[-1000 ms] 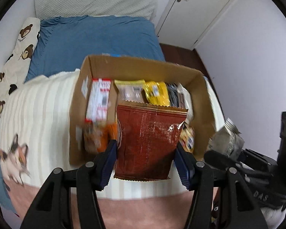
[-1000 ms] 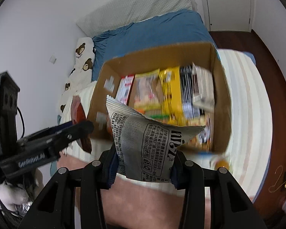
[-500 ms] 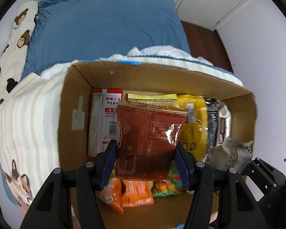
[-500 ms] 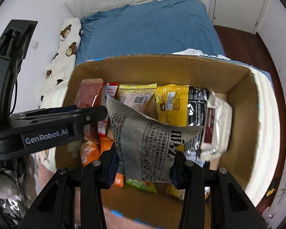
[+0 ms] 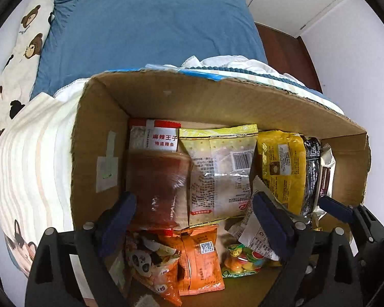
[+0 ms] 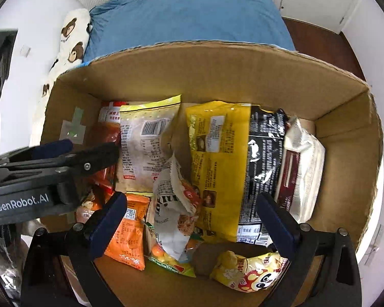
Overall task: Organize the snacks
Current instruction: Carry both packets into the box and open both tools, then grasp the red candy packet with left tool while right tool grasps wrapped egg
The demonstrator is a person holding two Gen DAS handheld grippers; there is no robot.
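A cardboard box of snack packets stands on the bed; it also shows in the right wrist view. My left gripper is open above the box's left side. A dark red snack bag, blurred, lies free among the packets just ahead of its left finger. My right gripper is open over the box's middle. A grey-white printed snack bag lies loose between its fingers on the other packets, and shows in the left wrist view.
The box holds yellow, black, silver and orange packets. A blue sheet and a bear pillow lie behind the box. A striped blanket lies left. The left gripper's body crosses the right wrist view.
Both grippers moved down over the box and opened. The red bag dropped from the left gripper and the grey-white bag from the right gripper into the box.
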